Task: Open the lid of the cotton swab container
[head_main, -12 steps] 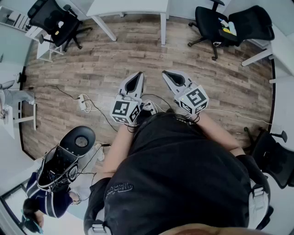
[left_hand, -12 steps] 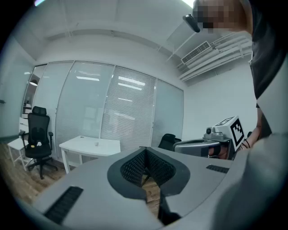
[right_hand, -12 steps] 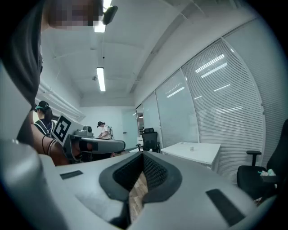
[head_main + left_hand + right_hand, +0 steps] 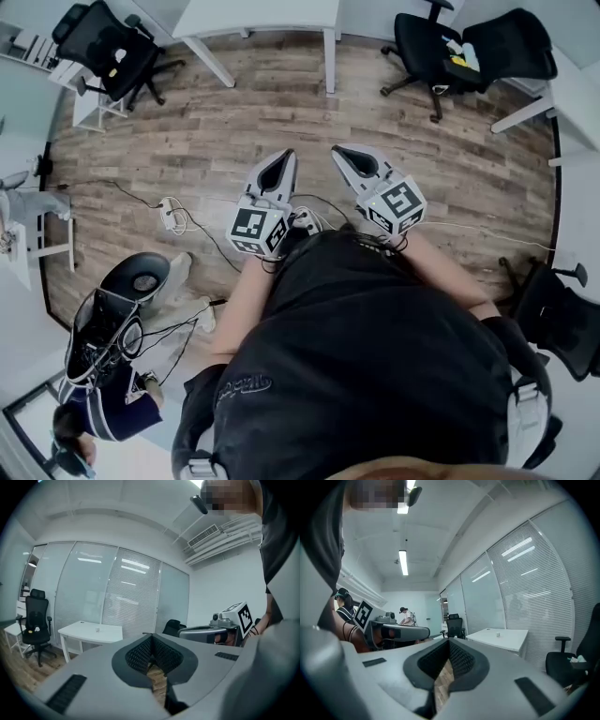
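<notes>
Far left, a black mesh office chair point(image 4: 105, 45) stands on the wood plank floor point(image 4: 234, 112). Another person point(image 4: 98, 398) is low down at the left edge. A white power strip point(image 4: 172, 214) with cables lies on the floor between that person and your grippers.

Your left gripper point(image 4: 279, 159) is out in front of your torso over the floor. It is held roughly level with its jaws clenched together and nothing between them. Your right gripper point(image 4: 345, 155) is just beside it, not touching, and is also clenched on nothing.

A white rectangular table point(image 4: 262, 11) stands well ahead of both grippers. A tiny pale object point(image 4: 97, 629) sits around the middle of the tabletop, away from its edges. It's too small to tell if that's the cotton swab container, and neither gripper is near it.

Far right there are two more black office chairs point(image 4: 431, 42).
</notes>
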Demonstrator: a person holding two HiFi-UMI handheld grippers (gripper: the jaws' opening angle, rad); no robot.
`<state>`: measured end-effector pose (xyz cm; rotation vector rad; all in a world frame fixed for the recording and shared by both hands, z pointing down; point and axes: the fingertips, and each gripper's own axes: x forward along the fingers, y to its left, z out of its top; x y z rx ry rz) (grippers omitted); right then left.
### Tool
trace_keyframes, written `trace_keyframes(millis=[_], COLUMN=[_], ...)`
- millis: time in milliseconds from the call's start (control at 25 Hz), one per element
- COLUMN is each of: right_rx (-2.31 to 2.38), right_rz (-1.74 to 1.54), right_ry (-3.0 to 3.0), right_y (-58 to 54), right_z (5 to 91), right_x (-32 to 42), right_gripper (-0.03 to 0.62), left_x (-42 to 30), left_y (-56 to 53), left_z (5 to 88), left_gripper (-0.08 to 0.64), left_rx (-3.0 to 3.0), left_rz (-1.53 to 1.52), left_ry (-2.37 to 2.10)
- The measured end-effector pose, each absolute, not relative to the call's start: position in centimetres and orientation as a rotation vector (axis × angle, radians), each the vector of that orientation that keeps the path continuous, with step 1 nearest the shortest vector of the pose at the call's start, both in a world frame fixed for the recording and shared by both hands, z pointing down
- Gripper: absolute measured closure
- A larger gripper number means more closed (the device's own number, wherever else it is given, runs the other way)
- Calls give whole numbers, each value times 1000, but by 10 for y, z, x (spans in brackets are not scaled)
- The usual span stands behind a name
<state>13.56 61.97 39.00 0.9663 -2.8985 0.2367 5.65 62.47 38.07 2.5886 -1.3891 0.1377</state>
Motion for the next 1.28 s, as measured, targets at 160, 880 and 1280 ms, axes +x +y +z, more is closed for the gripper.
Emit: trace_keyframes(millis=[160,880,1280], right_rx=[991,973,1032], right_rz=[256,275,327], right_ry=[-2919,-2884,-2859], right_y=[614,565,533], right_z=[389,401,401], right_x=[132,-15,-108], right_gripper=[571,569,569], left_x=[48,-78,-190], left_y=[620,573,543], left_z=[381,394,394], left_gripper=[543,543,543], left_rx=[2586,2616,2581], left_rz=[134,149,157], left_ry=[-1398,-1289,-1279])
